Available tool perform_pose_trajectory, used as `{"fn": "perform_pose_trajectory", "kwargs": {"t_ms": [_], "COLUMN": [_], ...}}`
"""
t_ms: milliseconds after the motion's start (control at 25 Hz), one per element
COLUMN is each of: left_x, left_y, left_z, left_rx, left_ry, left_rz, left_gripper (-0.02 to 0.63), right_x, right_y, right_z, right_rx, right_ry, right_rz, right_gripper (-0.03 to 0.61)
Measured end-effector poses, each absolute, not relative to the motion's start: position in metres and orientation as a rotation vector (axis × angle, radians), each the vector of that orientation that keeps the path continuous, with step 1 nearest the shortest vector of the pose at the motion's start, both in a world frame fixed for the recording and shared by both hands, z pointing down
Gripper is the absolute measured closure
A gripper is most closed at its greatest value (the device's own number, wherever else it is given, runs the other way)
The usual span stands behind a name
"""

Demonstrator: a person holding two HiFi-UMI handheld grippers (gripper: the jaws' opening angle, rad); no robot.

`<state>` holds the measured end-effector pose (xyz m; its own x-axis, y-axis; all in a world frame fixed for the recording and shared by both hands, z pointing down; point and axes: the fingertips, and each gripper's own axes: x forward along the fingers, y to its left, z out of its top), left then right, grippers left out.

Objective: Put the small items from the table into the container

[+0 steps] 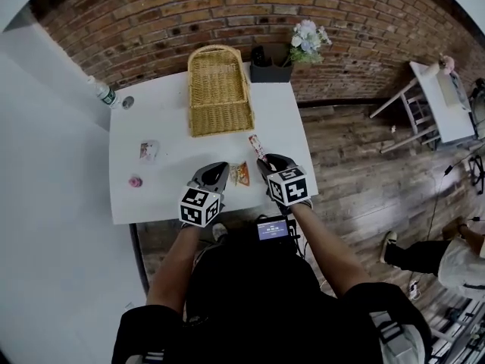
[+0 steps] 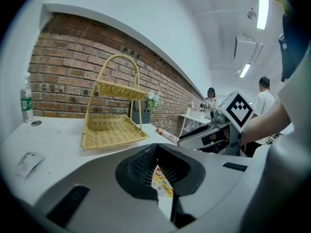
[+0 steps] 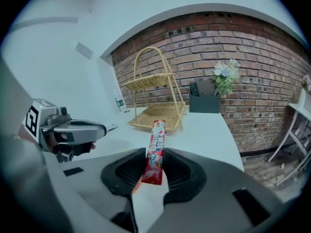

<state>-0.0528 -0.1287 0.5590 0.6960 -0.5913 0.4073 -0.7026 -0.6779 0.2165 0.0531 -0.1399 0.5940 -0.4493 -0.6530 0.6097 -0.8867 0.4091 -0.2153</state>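
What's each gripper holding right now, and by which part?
Left gripper: orange snack packet, pinched at one end. Right gripper: red stick packet, gripped at its near end; the rest juts out past the jaws.

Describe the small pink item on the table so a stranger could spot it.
On the white table, look away from the wicker basket toward the near left corner. The pink item lies there, just nearer than a pale flat packet; it alone is small, round and pink.

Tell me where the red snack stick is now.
The red snack stick is right of centre in the head view, clamped in the right tool, its free end pointing toward the wicker basket.
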Motion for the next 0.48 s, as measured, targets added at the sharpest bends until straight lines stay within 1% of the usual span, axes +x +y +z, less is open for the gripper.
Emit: {"fn": "perform_pose_trajectory", "kwargs": {"t_ms": [280,480], "left_x": [-0.053,-0.047], "left_y": [-0.133,-0.149], "left_z": [0.551,0.532], "left_rx": [2.56,2.609], "left_ry": [-1.022,-1.028], "left_rz": [0.418,0.394], "left_gripper": [0.604,0.604], "right_x": [0.047,0.047], "right_y": [-0.143,-0.162], "right_z": [0.578,0.544], "right_rx": [1.277,1.293], "right_ry": [-2.27,-2.331], "right_rz": [0.679,0.598], "right_gripper": [0.46,0.46]}}
